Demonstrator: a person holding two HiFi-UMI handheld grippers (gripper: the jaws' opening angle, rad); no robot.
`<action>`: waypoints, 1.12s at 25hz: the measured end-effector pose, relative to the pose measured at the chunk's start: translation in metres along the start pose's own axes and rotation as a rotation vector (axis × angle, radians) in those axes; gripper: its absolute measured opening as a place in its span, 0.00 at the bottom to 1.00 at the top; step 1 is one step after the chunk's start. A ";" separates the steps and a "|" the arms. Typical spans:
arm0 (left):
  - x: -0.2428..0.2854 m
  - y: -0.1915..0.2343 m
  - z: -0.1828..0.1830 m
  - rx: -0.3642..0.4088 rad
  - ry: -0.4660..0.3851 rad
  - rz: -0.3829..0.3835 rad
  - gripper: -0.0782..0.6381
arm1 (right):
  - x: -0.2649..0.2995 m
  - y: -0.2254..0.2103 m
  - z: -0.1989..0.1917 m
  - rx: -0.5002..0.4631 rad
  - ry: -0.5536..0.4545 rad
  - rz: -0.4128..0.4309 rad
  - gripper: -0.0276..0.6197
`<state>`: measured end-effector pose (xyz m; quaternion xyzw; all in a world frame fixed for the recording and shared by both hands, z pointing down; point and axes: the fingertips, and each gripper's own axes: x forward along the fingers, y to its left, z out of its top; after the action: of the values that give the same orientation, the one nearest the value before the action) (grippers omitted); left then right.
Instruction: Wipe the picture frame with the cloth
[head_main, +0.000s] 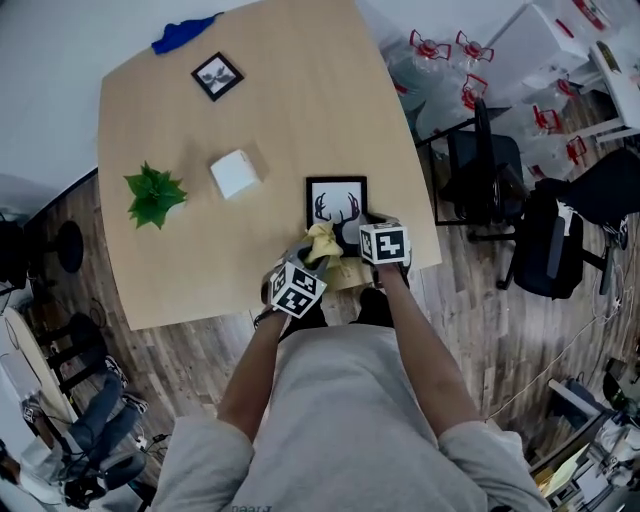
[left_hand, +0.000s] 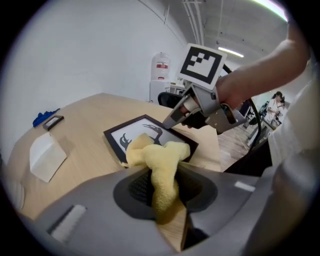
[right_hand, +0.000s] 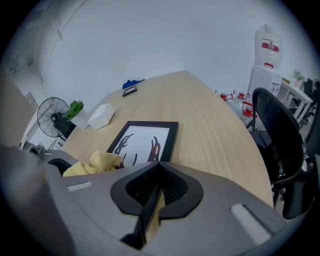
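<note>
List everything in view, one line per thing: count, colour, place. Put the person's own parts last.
table: one, light wood, centre
large picture frame: one, black, antler print, near table edge
small picture frame: one, black, far left of table
blue object: one, blue, far table edge
plant: one, green, left side of table
white box: one, white, mid-table
cloth: one, yellow, over the large frame's near edge
office chair: at least one, black, floor right of table
left gripper: one, grey, shut on cloth
right gripper: one, grey, shut on large picture frame's edge
forearms: two, bare, bottom centre
</note>
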<state>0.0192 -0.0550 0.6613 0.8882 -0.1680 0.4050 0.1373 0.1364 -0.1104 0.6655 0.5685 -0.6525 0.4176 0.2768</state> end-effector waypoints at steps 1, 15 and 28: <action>0.001 0.000 0.000 0.003 0.008 0.005 0.31 | 0.000 0.000 0.000 -0.011 0.010 0.019 0.05; 0.026 -0.022 0.021 -0.045 0.002 0.093 0.31 | 0.004 0.006 -0.002 -0.119 0.048 0.180 0.05; 0.047 -0.040 0.044 -0.137 -0.035 0.181 0.31 | 0.002 0.007 -0.001 -0.167 0.038 0.290 0.05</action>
<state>0.0943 -0.0443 0.6656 0.8649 -0.2772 0.3877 0.1573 0.1295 -0.1103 0.6661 0.4353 -0.7550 0.4080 0.2722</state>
